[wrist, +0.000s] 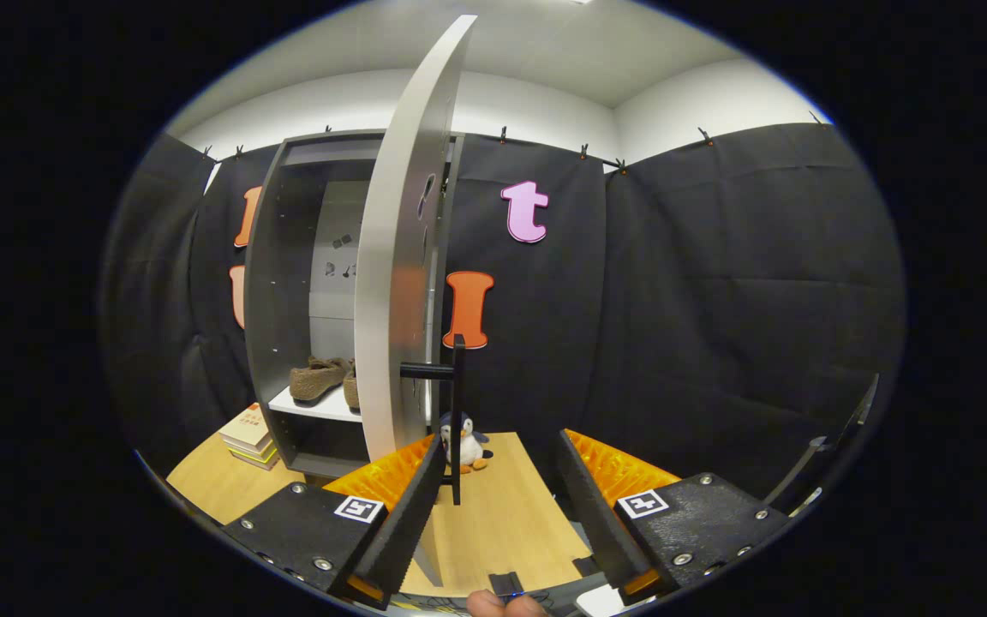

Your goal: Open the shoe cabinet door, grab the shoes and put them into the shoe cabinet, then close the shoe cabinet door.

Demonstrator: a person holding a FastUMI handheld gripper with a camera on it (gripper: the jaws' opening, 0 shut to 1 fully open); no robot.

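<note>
Handheld two-finger gripper [500, 501], lower part of frame: two long wedge-shaped fingers [403, 514] w/ serrated inner edges. Each sits on a rough-textured black block w/ silver screws & a square black-and-white marker tag [360, 508]. Ribbed orange panels behind the blocks. Fingertip [487, 603] at bottom centre.

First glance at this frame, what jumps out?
The open cabinet door, seen nearly edge-on, rises just ahead of the gripper, whose jaws stand open around the door's black handle without pressing it. Behind the door, a pair of brown shoes already sits on the white shelf inside the shoe cabinet. A small penguin toy stands on the wooden table beyond the handle, and stacked books lie beside the cabinet.
</note>
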